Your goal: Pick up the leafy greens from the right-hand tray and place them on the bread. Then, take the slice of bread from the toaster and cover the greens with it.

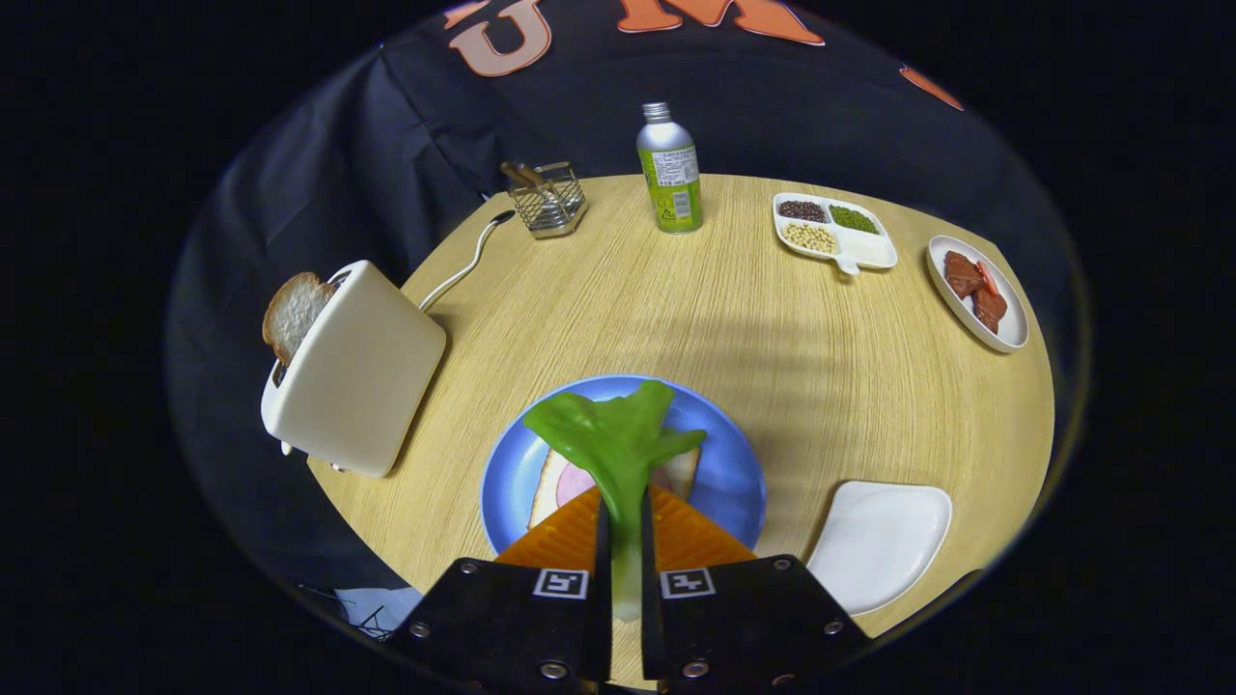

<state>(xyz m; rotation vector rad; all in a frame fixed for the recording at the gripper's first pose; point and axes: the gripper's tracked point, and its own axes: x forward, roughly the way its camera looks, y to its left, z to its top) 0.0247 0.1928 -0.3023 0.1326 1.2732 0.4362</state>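
Jaws clamped on leafy greens point(618, 449), over blue plate point(734, 463), toaster point(357, 372) near

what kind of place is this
Probably a staged breakfast table in a recording booth: a toaster holding a bread slice, a blue plate with a half-made sandwich, and a black cloth wall behind. The gripper is clamped on leafy greens.

Round light-wood surface point(676, 319), grain running lengthwise, soft shadow bands across its middle. Black cloth wall point(386, 145) hangs creased just behind surface; surroundings dark.
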